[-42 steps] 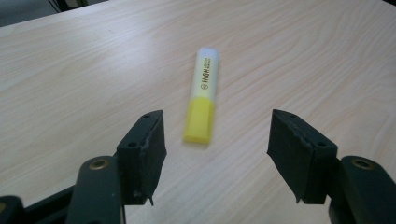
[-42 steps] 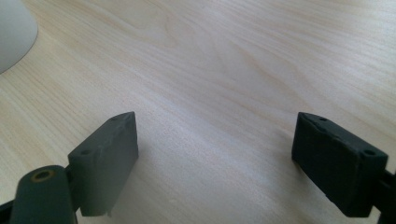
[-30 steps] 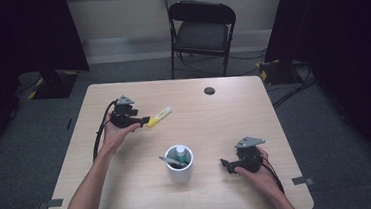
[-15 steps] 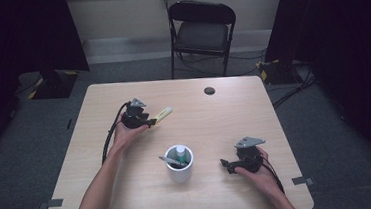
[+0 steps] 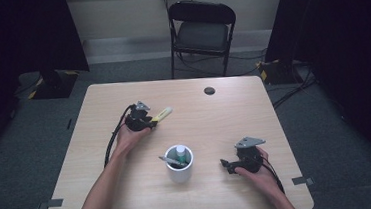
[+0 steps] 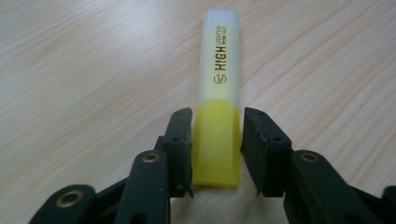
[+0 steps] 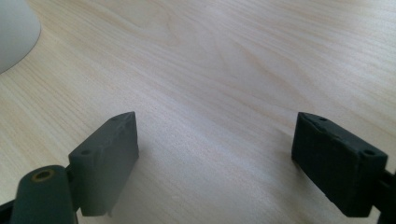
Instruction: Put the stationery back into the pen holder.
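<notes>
The yellow highlighter (image 6: 218,100) was clamped at its coloured body end between the jaws of the left claw (image 6: 215,149), capped end pointing away over the worktop (image 5: 224,116), apparently for transfer to the white cup (image 5: 180,164) holding other pens. The right claw (image 7: 217,163) rested wide apart, holding nothing, beside that cup.

yellow highlighter (image 6: 218,100), capped, gripped at base
</notes>
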{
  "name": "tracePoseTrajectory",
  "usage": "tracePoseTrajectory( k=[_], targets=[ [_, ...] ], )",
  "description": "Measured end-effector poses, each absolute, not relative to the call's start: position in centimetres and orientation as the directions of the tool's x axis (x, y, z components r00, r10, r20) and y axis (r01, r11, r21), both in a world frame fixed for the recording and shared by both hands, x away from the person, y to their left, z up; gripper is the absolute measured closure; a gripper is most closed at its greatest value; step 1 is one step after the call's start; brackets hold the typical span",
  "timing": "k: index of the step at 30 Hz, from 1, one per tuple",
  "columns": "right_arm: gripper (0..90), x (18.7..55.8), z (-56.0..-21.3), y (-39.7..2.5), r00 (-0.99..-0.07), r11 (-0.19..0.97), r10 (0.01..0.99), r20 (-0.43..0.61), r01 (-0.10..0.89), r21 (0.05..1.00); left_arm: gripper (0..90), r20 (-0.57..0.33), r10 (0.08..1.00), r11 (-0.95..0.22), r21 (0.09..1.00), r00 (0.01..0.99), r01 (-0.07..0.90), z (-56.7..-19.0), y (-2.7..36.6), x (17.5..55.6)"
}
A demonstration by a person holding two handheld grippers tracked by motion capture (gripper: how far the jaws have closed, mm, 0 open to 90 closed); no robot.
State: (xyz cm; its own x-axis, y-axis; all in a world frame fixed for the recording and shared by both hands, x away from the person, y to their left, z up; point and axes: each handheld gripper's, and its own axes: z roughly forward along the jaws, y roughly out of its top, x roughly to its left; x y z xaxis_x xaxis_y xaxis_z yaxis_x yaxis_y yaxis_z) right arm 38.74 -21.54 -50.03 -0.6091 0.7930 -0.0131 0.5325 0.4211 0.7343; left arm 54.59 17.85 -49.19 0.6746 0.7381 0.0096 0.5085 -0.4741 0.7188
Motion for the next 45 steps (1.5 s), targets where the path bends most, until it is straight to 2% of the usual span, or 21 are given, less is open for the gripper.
tracePoseTrajectory(
  k=[11,16,27,33,37,45],
  targets=[
    [13.8,38.7,-50.0,-21.5,-0.61,0.421,0.793,-0.013,0.531,0.735,67.1,-0.009,0.721,-0.481,0.714,0.693,0.509,-49.1,18.4,53.9],
    [13.8,38.7,-50.0,-21.5,-0.61,0.421,0.793,-0.013,0.532,0.735,67.1,0.008,0.71,-0.499,0.711,0.704,0.495,-49.1,18.7,52.7],
    [13.9,38.7,-50.0,-21.5,-0.609,0.421,0.793,-0.013,0.532,0.735,67.1,-0.03,0.681,-0.501,0.71,0.731,0.496,-49.1,19.9,49.7],
    [13.9,38.7,-50.0,-21.5,-0.609,0.421,0.793,-0.013,0.532,0.735,67.1,0.001,0.656,-0.548,0.687,0.754,0.476,-48.8,20.5,48.3],
    [13.8,38.7,-50.0,-21.5,-0.609,0.42,0.793,-0.013,0.532,0.735,67.0,-0.035,0.645,-0.543,0.683,0.764,0.489,-48.7,20.9,47.1],
    [13.8,38.7,-50.0,-21.5,-0.607,0.419,0.795,-0.013,0.533,0.735,67.0,-0.038,0.629,-0.55,0.684,0.776,0.48,-48.7,21.3,45.3]
  ],
)
